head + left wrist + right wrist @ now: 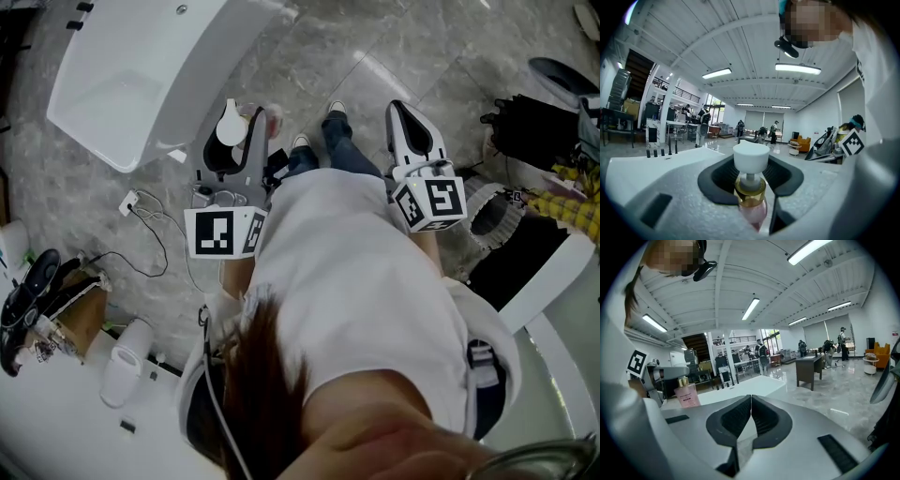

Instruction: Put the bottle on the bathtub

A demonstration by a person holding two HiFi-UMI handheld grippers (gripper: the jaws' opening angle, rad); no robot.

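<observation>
Your L gripper (236, 141) is clamped on the pink bottle (751, 187), whose base is hidden below the jaws. Your R gripper (750, 411) is pinched together, empty. The bathtub (77, 96) is front-left, cut off at the top.

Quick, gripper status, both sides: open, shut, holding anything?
Left gripper: shut on the bottle.
Right gripper: shut, empty.

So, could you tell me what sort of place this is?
Probably a large open hall used as a workshop or showroom: a white bathtub stands on a polished stone floor, with desks and long ceiling lights beyond.
</observation>
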